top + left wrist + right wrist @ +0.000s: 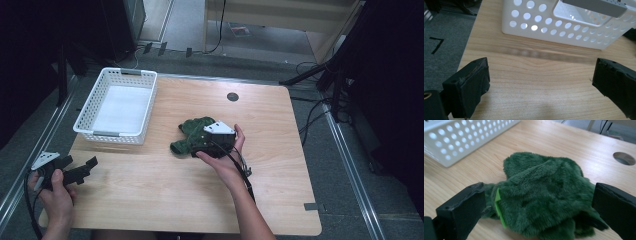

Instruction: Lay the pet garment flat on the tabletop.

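right gripper [539,207] spread wide around a fuzzy green plush [544,192], mid-table.
its jaws flanked the plush without clamping it. left gripper [536,80] sat wide open too, holding nothing, over bare wood near the white basket [116,105].

Left hand [54,192] grips left tool [82,170] low over near left corner of surface [150,200], forearm entering from bottom edge. Jaws spread wide, nothing between them, pointing forward and to the right.

Right hand [225,160] wraps right tool [192,145] from behind, grey plate on top, cable trailing back along forearm. Forearm angles in from bottom, toward middle. Jaws wide apart, one on each side of green plush [544,192], not pressing it.
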`<state>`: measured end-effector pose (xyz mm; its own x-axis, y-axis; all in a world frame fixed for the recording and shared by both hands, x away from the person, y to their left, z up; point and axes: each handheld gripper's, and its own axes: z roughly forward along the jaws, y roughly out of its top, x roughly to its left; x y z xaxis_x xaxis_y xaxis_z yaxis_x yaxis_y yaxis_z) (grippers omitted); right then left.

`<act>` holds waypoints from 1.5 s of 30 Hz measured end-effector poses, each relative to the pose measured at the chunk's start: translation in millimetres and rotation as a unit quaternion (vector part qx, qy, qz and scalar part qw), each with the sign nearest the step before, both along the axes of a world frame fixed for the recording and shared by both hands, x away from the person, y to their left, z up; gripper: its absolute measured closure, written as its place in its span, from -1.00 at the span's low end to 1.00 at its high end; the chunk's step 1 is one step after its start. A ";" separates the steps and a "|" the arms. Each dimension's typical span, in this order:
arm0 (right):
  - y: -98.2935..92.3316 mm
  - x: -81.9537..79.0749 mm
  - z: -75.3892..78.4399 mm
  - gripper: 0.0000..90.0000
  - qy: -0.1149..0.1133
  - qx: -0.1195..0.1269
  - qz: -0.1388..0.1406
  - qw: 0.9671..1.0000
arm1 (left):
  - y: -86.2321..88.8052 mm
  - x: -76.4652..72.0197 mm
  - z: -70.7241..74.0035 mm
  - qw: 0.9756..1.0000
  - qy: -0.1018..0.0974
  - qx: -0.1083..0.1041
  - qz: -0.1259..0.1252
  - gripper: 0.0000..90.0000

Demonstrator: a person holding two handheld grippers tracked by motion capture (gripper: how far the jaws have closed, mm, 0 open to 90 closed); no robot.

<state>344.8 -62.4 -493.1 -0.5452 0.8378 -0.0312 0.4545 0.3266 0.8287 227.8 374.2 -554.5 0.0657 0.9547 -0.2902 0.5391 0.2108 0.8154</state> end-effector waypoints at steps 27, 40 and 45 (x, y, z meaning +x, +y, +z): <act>15.0 25.6 -51.0 0.53 0.021 -0.061 -0.057 0.996 | -1.6 -3.1 5.7 1.000 -0.020 0.003 0.015 -0.97; -14.7 -41.4 10.3 0.57 -0.059 -0.005 0.017 0.998 | -78.2 -3.0 70.3 0.990 -0.103 0.067 -0.071 -0.97; -5.0 -94.2 8.9 0.51 -0.038 -0.014 0.059 0.997 | -138.9 6.6 97.5 0.975 -0.146 0.077 -0.151 -0.97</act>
